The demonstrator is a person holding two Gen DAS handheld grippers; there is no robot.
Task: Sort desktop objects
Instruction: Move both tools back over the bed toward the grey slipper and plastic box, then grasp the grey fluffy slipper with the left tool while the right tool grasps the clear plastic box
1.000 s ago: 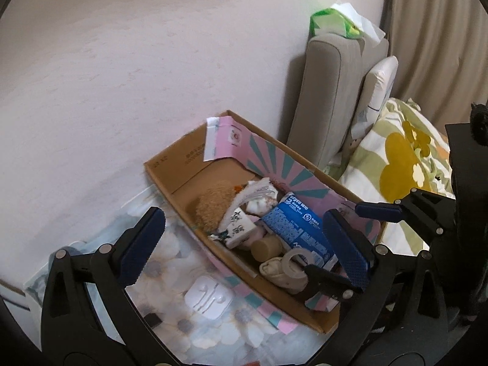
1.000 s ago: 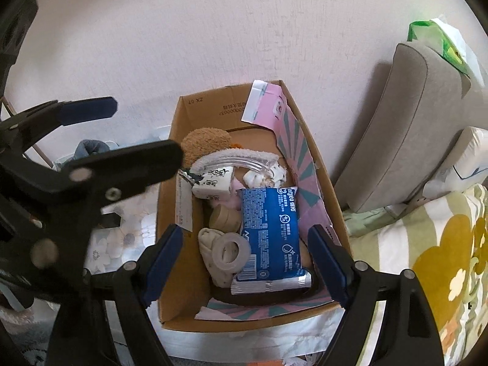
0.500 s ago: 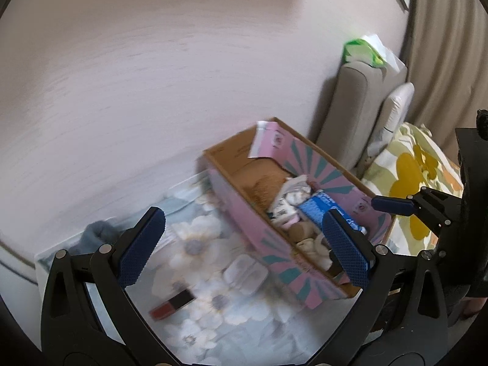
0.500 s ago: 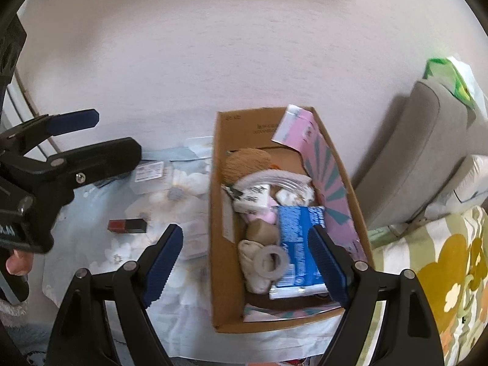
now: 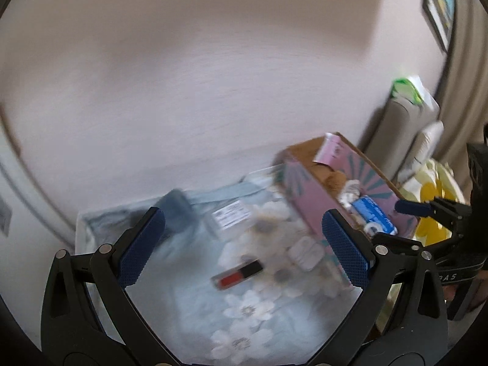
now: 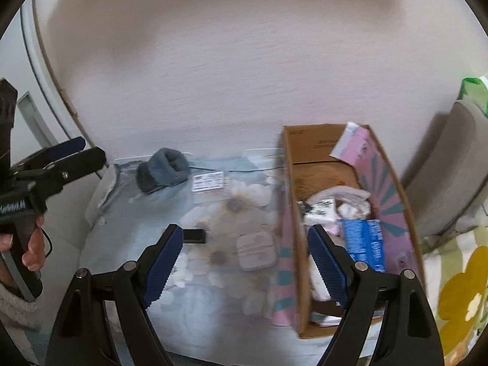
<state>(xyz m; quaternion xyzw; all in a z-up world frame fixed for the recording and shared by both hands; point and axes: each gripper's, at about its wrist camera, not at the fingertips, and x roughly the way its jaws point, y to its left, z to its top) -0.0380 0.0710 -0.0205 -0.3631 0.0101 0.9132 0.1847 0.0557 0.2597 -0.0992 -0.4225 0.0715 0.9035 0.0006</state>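
Both empty, the left gripper (image 5: 241,244) and right gripper (image 6: 245,262) gape wide; blur risks a misjudged grab knocking the lipstick (image 5: 238,274), lower centre, off the bench (image 5: 189,289)

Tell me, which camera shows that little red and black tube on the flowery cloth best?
The left wrist view: the tube lies whole, though blurred, between the open fingers. In the right wrist view a finger hides its red part, leaving the black end.

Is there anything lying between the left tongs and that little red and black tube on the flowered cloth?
Nothing visible. The left tongs stand open and empty above the cloth, and the tube lies alone, apart from the white case and the box.
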